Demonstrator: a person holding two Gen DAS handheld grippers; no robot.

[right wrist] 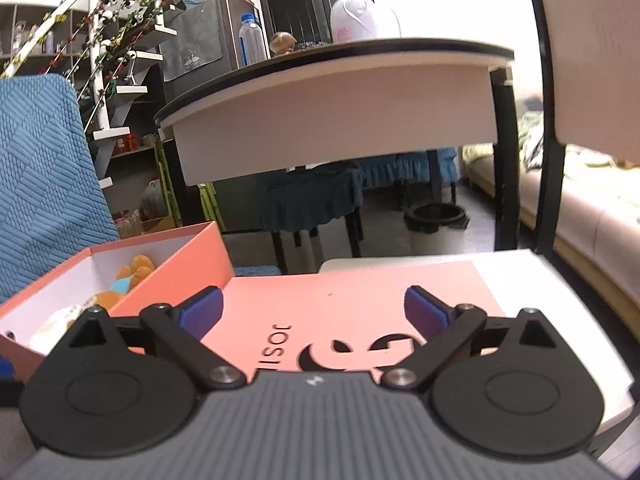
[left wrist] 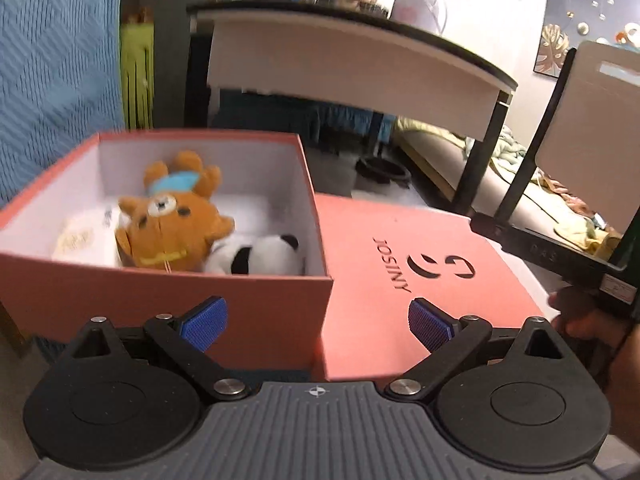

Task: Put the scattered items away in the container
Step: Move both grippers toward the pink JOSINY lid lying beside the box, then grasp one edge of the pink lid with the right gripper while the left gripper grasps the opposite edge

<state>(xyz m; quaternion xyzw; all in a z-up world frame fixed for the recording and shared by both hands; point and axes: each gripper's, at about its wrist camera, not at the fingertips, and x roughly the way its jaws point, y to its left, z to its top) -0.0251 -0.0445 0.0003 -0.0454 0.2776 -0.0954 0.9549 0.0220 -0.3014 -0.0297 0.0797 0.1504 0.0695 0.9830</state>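
Observation:
A salmon-pink box (left wrist: 168,296) stands open in the left wrist view, holding a brown plush bear (left wrist: 172,224), a black-and-white panda plush (left wrist: 260,256) and a white item (left wrist: 84,236). Its lid (left wrist: 420,264), printed JOSINY, lies flat to the right of it. My left gripper (left wrist: 318,320) is open, hovering just in front of the box's near right corner. The right wrist view shows the box (right wrist: 180,264) at lower left and the lid (right wrist: 340,304) under my right gripper (right wrist: 312,312), which is open and holds nothing.
A white table (right wrist: 332,120) with black legs stands beyond. A blue textured cushion (left wrist: 56,60) is at the left. A chair back (left wrist: 592,120) and the other gripper's black body (left wrist: 560,252), held by a hand (left wrist: 580,316), are at the right. A dark bin (right wrist: 436,216) sits on the floor.

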